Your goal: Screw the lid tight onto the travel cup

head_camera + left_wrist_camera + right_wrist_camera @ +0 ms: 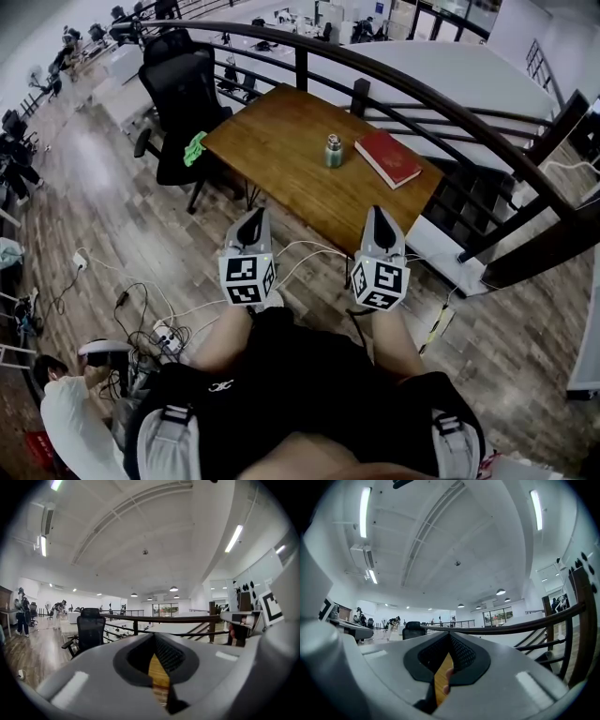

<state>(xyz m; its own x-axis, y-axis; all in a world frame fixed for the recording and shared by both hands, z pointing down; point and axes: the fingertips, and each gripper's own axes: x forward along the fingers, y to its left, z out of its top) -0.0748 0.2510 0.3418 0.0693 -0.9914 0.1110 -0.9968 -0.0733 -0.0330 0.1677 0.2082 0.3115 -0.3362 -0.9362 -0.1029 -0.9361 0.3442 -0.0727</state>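
**Fingers pressed together on both grippers, travel cup well ahead on the table**

The fingers of the left gripper meet, leaving only a thin slit, and nothing sits between them. In the left gripper view only a strip of the wooden table shows through that slit. The fingers of the right gripper are likewise closed and empty, as the right gripper view confirms. Both grippers are held side by side in front of the person's body, short of the table's near edge and pointing toward it.

The travel cup stands upright near the middle of the table, well apart from both pairs of fingers, ahead of them and roughly between their lines. It is too small to tell how its lid sits. A red book lies just beside the cup on the right. A black office chair stands at the table's left side.
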